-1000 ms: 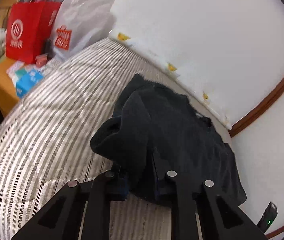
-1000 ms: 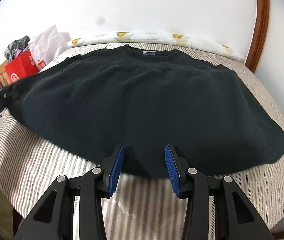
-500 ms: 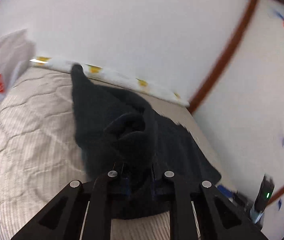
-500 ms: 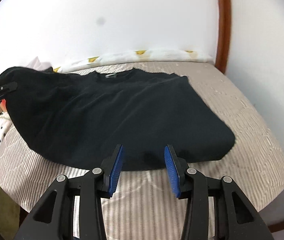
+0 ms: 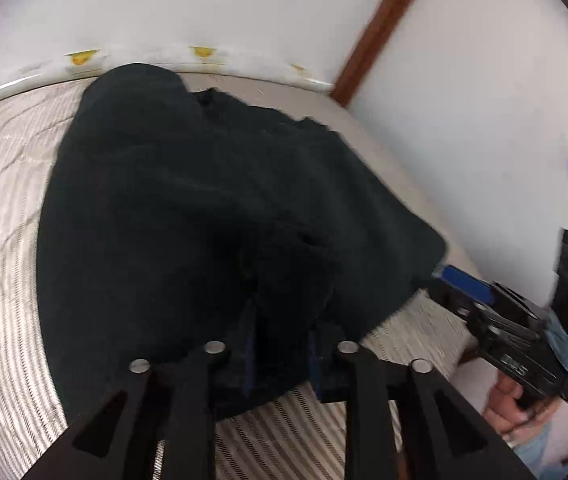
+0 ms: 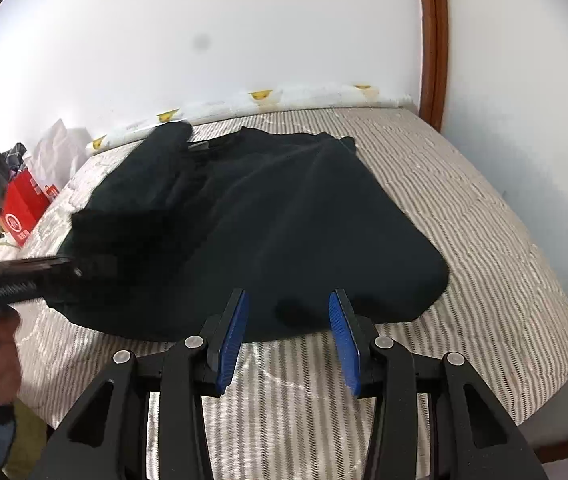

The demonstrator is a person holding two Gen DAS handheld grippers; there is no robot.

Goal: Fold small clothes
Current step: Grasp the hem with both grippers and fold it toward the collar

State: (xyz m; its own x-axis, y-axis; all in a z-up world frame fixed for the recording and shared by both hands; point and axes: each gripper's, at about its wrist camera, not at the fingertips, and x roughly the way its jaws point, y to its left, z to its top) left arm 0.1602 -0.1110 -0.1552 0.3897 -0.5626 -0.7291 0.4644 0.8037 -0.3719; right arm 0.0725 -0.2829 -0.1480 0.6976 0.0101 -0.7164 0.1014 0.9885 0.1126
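A black top [image 6: 284,232] lies on a striped bed, its left part folded over its middle. My left gripper [image 5: 279,340] is shut on a bunch of the black top [image 5: 203,208] and holds it over the garment; cloth hides its pads. It shows in the right wrist view [image 6: 43,272] at the garment's left edge. My right gripper [image 6: 288,332] is open and empty, its blue pads [image 6: 235,328] just at the top's near hem. It also shows in the left wrist view [image 5: 468,284] at the right.
The striped mattress [image 6: 484,240] meets a white wall at the back, with a brown wooden frame [image 6: 432,40] at the right. A red bag [image 6: 23,208] and white plastic bags [image 6: 59,148] stand beyond the bed's left end.
My left gripper has carried the top's left side up and over to the right, onto the garment. The right gripper stays open at the near hem as the view shifts.
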